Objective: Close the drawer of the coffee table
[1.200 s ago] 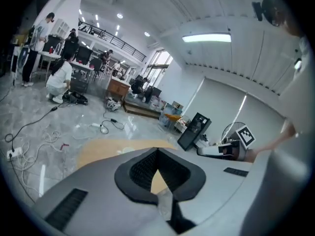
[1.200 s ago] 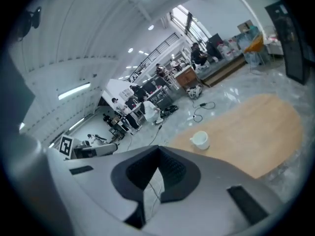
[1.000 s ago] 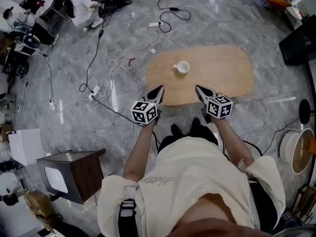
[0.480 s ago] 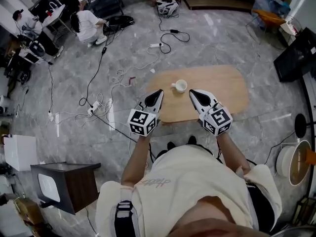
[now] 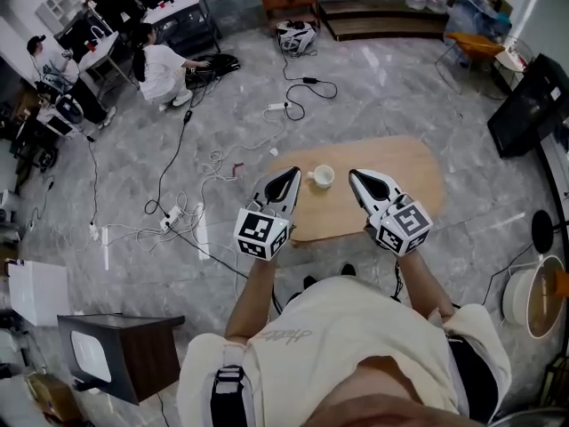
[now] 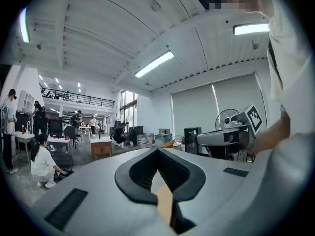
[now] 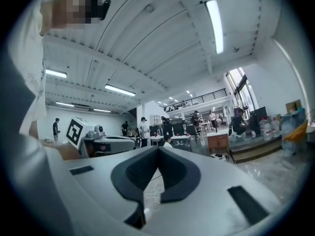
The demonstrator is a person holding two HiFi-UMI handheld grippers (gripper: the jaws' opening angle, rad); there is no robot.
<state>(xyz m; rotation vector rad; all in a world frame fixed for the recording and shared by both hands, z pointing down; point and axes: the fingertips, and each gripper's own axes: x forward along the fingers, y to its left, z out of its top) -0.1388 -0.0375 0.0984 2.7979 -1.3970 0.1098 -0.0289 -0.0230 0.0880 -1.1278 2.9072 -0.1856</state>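
The oval wooden coffee table stands on the marble floor in front of me, with a white cup on its top. No drawer shows in the head view; the tabletop hides whatever lies under it. My left gripper hovers over the table's near left part, shut and empty. My right gripper hangs beside it over the near middle, also shut with nothing held. The left gripper view shows the left gripper with its tips together, aimed level across the room, and the right gripper view shows the same for the right gripper.
Loose cables and a power strip trail across the floor left of the table. A dark cabinet stands at lower left. A black screen and a white bucket sit at the right. A person crouches far off.
The head view has tipped upward, so the table sits lower in the picture and more of the far room shows. Both grippers stay shut over the table's near edge.
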